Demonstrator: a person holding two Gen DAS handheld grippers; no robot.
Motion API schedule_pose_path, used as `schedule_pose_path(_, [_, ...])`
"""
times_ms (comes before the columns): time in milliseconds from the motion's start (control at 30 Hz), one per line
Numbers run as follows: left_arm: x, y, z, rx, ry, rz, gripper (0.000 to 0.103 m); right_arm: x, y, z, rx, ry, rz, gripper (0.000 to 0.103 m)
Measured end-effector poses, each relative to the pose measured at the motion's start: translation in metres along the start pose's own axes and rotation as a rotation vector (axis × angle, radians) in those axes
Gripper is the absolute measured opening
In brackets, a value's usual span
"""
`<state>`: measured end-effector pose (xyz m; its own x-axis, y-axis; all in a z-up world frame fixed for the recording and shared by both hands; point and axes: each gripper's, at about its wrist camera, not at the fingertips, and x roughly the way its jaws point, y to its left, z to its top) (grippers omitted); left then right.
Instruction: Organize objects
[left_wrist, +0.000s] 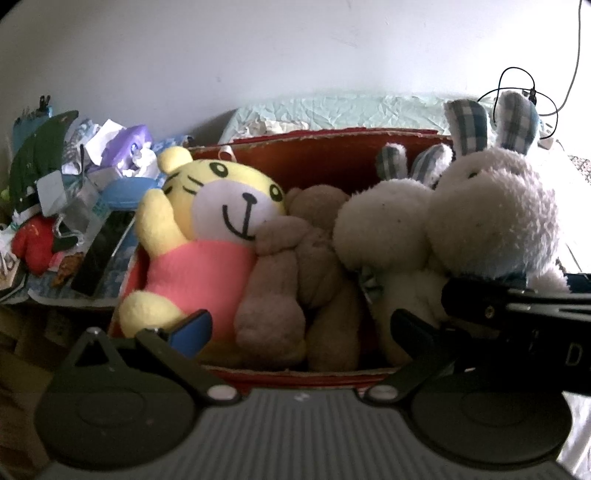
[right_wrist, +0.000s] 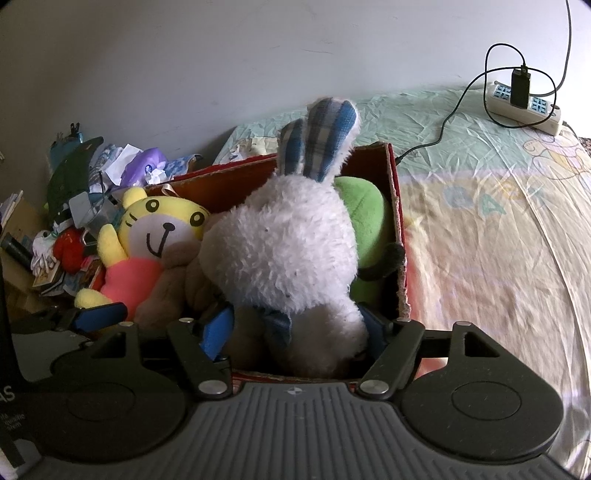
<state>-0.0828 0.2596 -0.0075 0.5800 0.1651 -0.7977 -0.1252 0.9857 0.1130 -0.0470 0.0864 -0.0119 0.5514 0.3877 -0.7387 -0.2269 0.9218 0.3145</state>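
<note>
While the right gripper (right_wrist: 295, 328) has its jaws closed on the lower body of the white rabbit (right_wrist: 288, 243), ears upright, directly ahead over the red box (right_wrist: 400, 229), the left gripper's (left_wrist: 299, 325) jaws gape empty just beside it.

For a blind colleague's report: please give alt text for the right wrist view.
The right gripper closes around a white rabbit plush in a red box beside a yellow tiger plush, brown plush and green plush.

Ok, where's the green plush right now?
Right wrist view only: the green plush sits in the red box's far right corner, behind the white rabbit.
</note>
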Motion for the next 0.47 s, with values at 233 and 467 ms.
schedule_pose_path(233, [-0.0001, 0.001, -0.0023, -0.003, -0.018, -0.017, 0.103, 0.0008, 0.0008, -0.0006, -0.006, -0.005, 0.003, 0.077])
schedule_pose_path(467, [0.0007, 0.0024, -0.0022, -0.017, -0.015, -0.028, 0.103, 0.0008, 0.0023, -0.0017, -0.001, -0.012, 0.004, 0.078])
